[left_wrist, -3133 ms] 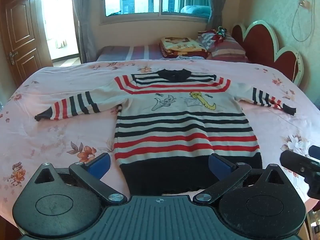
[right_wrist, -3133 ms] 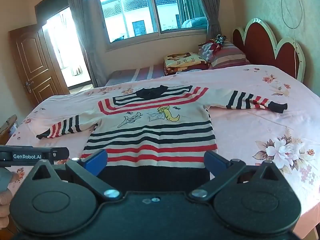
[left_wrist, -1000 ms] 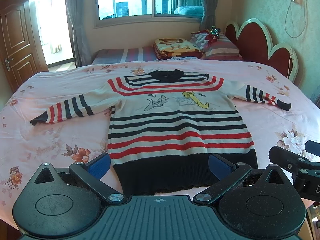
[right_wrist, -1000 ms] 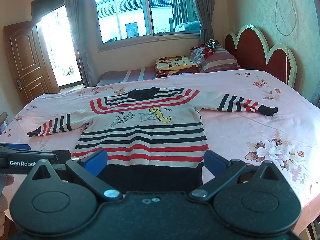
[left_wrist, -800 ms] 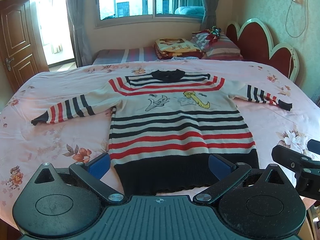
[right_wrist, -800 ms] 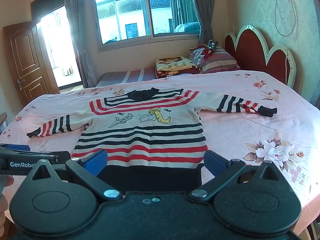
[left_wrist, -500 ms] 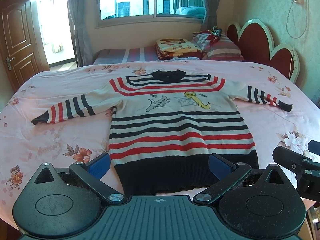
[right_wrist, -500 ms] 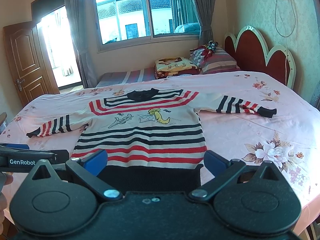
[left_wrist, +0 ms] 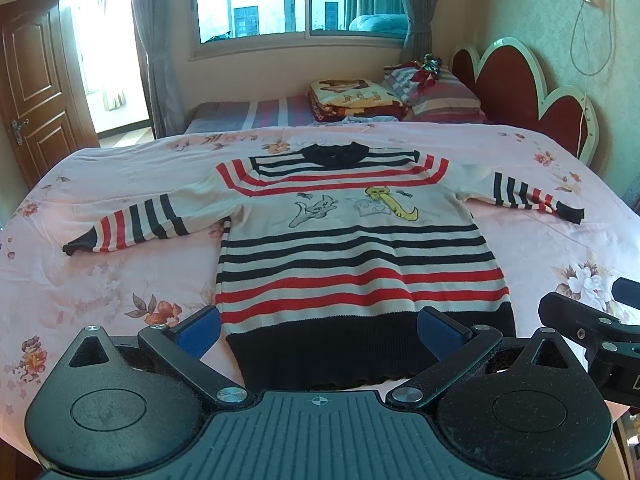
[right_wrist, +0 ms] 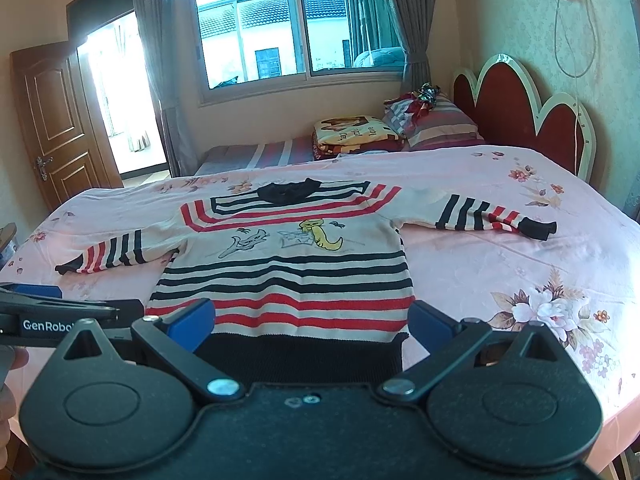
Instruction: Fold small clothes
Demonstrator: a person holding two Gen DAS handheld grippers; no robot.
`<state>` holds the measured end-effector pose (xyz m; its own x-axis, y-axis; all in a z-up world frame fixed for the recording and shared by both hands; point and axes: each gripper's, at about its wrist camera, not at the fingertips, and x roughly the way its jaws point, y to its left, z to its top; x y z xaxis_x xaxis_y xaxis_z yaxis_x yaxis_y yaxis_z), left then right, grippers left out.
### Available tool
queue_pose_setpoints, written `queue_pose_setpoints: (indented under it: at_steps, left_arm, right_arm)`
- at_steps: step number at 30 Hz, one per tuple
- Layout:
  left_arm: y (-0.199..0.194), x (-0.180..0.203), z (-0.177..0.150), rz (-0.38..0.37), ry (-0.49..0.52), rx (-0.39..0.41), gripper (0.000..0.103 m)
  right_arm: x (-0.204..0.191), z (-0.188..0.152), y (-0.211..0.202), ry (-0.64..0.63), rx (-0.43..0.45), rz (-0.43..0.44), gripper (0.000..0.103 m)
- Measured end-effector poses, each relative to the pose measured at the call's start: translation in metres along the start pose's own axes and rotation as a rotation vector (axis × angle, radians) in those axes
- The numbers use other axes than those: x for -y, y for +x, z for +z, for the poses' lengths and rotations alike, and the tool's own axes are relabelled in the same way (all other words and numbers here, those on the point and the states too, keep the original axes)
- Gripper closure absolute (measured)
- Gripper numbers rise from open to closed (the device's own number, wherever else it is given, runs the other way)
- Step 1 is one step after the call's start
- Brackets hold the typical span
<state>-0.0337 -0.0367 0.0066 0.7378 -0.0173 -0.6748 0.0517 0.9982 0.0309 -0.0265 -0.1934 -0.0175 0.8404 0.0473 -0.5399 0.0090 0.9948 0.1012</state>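
Note:
A small striped sweater [left_wrist: 356, 252] with red and black bands and cartoon animals lies flat, face up, on the pink floral bedsheet [left_wrist: 120, 280], sleeves spread out. It also shows in the right wrist view [right_wrist: 288, 276]. My left gripper [left_wrist: 320, 330] is open and empty, held above the black hem near the bed's front edge. My right gripper [right_wrist: 310, 326] is open and empty, also above the hem. The right gripper shows at the right edge of the left wrist view [left_wrist: 592, 328]; the left gripper shows at the left edge of the right wrist view [right_wrist: 60, 316].
Folded blankets and pillows [left_wrist: 392, 96] lie at the far side of the bed. A red headboard [left_wrist: 532, 96] stands on the right. A window [left_wrist: 296, 0] is behind, a wooden door [left_wrist: 28, 92] on the left.
Both views have shifted only slightly; the sweater lies as before and both grippers stay open and hovering near the hem.

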Motion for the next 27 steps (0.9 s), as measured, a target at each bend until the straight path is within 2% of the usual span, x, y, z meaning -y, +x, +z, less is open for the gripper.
queue_pose_setpoints:
  at_steps: [8,13,20,27]
  left_arm:
    - [0.006,0.002,0.005,0.005,0.000,-0.003,0.000]
    - [0.025,0.003,0.014,0.003,0.002,-0.010,0.000]
    - [0.070,0.016,0.034,0.010,0.007,-0.018,0.000]
    - [0.134,0.038,0.067,-0.007,0.000,-0.046,0.000]
  right_arm:
    - [0.000,0.000,0.002,0.001,0.005,-0.003,0.001]
    - [0.008,0.005,0.015,0.005,-0.006,-0.015,0.001]
    - [0.043,0.019,0.046,0.034,-0.002,-0.069,0.001]
    - [0.086,0.042,0.095,0.056,-0.012,-0.138,0.001]
